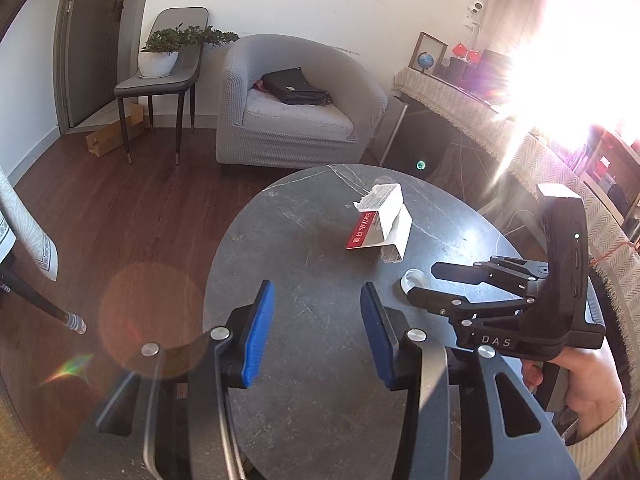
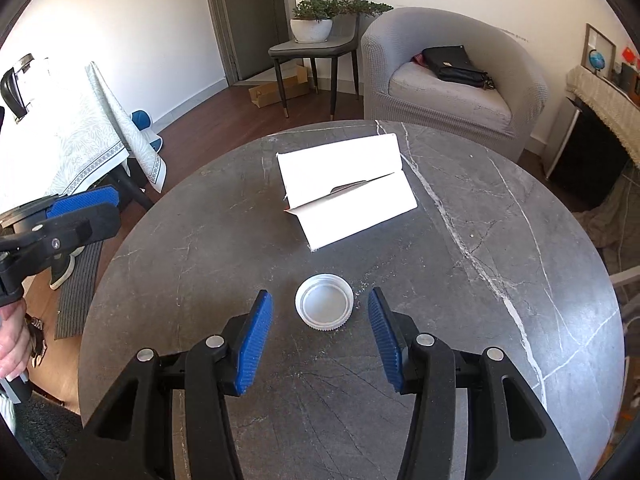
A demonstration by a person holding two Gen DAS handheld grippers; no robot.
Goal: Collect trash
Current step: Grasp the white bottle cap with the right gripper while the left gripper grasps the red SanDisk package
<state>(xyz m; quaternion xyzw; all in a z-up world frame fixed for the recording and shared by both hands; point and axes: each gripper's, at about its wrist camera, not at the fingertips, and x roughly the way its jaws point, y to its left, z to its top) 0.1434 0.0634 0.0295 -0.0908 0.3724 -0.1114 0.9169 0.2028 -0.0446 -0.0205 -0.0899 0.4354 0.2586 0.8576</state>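
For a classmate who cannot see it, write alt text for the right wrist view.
The open right gripper hovers over a white bottle cap lying rim-up on a round grey marble table. Beyond it lies folded white card packaging.

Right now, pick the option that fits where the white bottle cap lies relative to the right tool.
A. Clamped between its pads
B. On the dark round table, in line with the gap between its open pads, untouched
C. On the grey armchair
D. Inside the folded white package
B: in the right wrist view the white bottle cap rests open side up on the dark round table, ahead of the right tool, with neither pad touching it.
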